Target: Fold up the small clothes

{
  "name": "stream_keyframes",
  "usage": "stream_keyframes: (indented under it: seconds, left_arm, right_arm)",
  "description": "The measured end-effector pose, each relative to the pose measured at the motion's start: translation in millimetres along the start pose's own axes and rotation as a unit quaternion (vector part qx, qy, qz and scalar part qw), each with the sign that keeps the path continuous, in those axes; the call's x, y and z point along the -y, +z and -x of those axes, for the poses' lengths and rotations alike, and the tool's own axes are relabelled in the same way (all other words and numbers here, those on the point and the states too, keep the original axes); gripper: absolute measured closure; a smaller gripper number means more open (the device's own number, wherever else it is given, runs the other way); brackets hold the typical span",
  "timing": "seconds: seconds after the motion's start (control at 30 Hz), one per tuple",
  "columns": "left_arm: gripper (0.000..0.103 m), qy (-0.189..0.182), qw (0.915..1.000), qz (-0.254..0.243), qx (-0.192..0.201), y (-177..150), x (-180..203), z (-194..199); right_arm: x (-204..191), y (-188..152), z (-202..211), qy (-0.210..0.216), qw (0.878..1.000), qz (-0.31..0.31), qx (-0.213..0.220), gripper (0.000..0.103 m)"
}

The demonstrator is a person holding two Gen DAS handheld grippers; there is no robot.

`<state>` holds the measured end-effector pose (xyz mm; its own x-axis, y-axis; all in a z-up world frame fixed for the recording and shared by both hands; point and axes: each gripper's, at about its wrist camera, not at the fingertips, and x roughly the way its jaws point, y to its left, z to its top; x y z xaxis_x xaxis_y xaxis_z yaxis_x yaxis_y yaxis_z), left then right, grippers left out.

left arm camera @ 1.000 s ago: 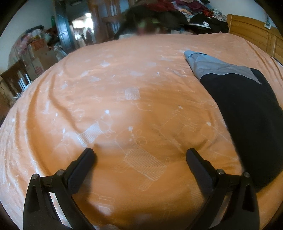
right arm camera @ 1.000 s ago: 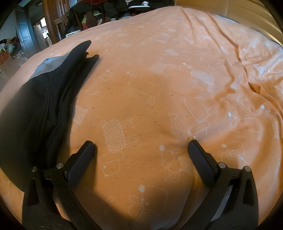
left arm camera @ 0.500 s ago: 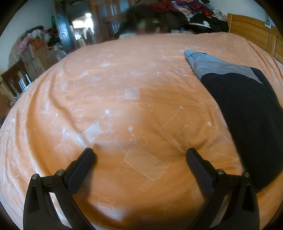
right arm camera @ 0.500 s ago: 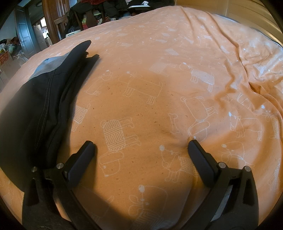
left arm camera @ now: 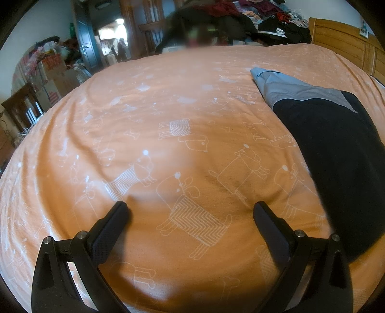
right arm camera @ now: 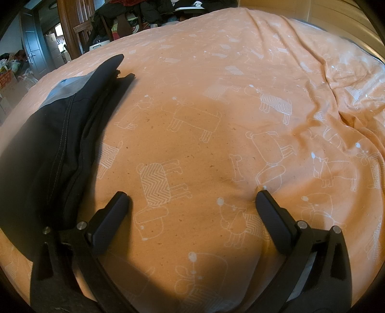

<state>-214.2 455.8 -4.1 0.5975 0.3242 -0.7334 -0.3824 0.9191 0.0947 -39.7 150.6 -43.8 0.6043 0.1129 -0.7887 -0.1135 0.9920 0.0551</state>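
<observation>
Nothing has shifted in the last second: your left gripper (left arm camera: 190,211) and right gripper (right arm camera: 192,202) stay wide and empty beside the black garment (right arm camera: 60,134), so folding waits.

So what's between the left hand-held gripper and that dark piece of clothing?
Only bare orange bedsheet with animal drawings. In the left wrist view, the left hand-held gripper is open over the sheet, and the black-and-grey garment lies off to its right.

Home bedroom: bed (left arm camera: 168,101), wooden headboard (left arm camera: 341,41), heaped clothes (left arm camera: 240,14).
</observation>
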Motion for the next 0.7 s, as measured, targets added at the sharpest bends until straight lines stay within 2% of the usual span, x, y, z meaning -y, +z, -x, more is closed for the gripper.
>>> stream_keyframes:
  seconds: [0.7]
  left_arm:
    - [0.000,0.004,1.0000,-0.002,0.002,-0.2,0.4,1.6]
  right_arm:
    - [0.8,0.4,0.0,0.001,1.000,0.000,0.000,0.000]
